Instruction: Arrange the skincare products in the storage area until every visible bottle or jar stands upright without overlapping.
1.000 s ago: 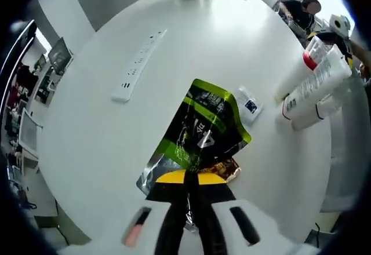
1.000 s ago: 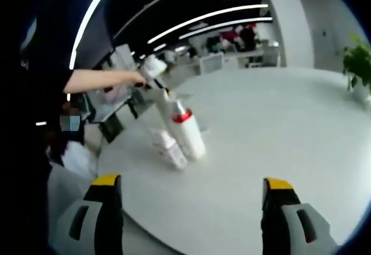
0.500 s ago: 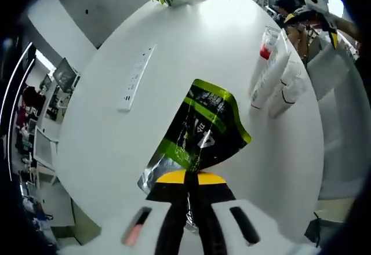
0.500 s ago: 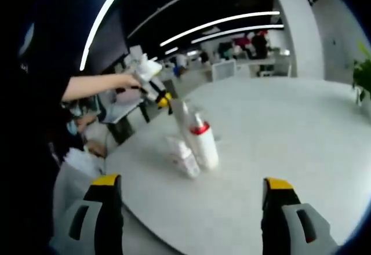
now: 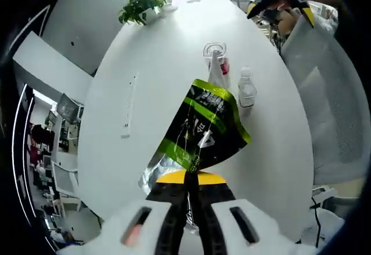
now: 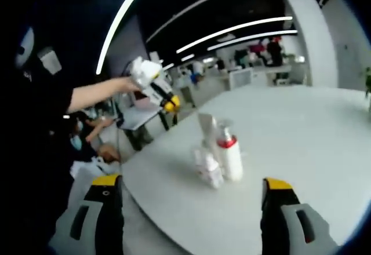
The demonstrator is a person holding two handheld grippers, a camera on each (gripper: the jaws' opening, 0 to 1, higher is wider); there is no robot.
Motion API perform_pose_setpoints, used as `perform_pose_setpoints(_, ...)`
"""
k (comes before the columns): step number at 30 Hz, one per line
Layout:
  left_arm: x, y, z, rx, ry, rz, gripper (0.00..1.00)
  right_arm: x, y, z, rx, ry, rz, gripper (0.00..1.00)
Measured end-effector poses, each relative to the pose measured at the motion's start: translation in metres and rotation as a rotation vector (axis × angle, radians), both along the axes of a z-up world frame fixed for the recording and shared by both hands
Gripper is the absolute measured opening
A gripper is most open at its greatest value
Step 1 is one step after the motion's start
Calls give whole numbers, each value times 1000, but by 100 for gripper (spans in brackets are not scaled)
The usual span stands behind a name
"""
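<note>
The left claw (image 5: 190, 181) is held high over the white surface (image 5: 151, 81), jaws pinched on a green-and-black pouch (image 5: 200, 128) whose long axis runs away from the camera; the right claw (image 6: 191, 208) gapes wide, holding nothing; a pump bottle (image 6: 229, 153) and smaller bottle (image 6: 210, 168) stand upright (close together) near the surface's edge.

Pouch (image 5: 203, 128): lower end hidden behind the left gripper (image 5: 188, 208); print too small to read. Pump bottle (image 5: 217, 68): base covered by the pouch. Small bottle (image 6: 210, 167): blurred, label unreadable. Tall bottle (image 6: 207, 128): partly hidden behind the red-collared one (image 6: 230, 155). Surface (image 6: 301, 145): cut off at the right edge. Background desks blurred.
</note>
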State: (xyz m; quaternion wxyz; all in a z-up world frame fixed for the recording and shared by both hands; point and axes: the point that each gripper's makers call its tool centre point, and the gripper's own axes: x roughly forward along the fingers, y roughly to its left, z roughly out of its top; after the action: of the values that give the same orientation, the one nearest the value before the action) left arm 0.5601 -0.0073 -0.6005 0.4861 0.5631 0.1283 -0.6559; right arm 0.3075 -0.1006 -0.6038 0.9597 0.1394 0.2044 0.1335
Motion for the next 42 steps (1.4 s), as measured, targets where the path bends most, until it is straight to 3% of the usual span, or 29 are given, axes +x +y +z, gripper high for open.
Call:
perform_pose_setpoints(11, -61, 11, 26, -11, -78, -144, 4, 0, 13, 16, 36, -38, 49, 94)
perform_pose_setpoints(17, -91, 15, 37, -51, -183, -231, 4, -2, 32, 22, 59, -30, 128, 90)
perform_pose_setpoints(20, -106, 19, 40, -55, -218, -261, 4, -1, 39, 32, 101, -56, 156, 87)
perform_pose_setpoints(29, -149, 22, 59, -101, -298, -323, 4, 9, 50, 69, 278, -127, 207, 65)
perform_pose_setpoints(31, -157, 21, 63, -108, -344, -350, 4, 11, 52, 75, 310, -139, 216, 62)
perform_pose_setpoints(37, -181, 21, 74, -131, -380, -388, 4, 15, 58, 75, 326, -119, 235, 51)
perform_pose_setpoints(42, -197, 20, 80, -165, -384, -409, 4, 12, 81, 78, 399, -67, 332, 38)
